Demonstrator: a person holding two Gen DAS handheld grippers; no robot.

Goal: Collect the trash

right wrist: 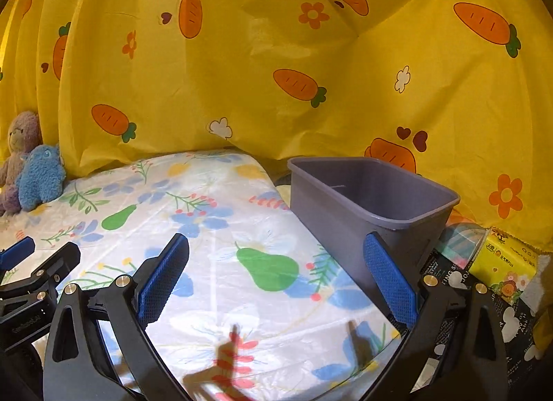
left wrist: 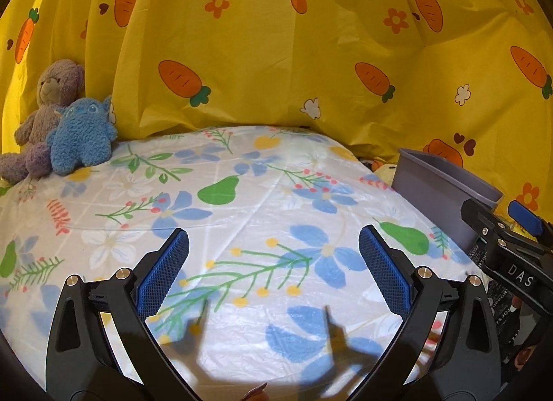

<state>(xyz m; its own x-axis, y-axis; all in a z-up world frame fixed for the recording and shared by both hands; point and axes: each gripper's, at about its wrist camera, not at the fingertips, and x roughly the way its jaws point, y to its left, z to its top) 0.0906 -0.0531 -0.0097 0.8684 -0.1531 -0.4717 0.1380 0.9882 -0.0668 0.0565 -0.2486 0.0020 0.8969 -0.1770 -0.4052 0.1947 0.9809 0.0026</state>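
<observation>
Beside grey bin, left gripper and right gripper spread, empty; no trash visible on floral tablecloth; scan before reaching.

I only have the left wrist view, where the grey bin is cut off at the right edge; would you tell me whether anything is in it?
Observer: In the right wrist view the grey bin shows its inside, and the part I can see holds nothing; the bottom is hidden.
Operator: Thank you. Is there anything beside the bin?
Observer: Yes, a yellow tissue pack lies to its right, off the flowered sheet.
Operator: And is the right gripper holding anything?
Observer: No, the right gripper is open with nothing between its fingers.
</observation>
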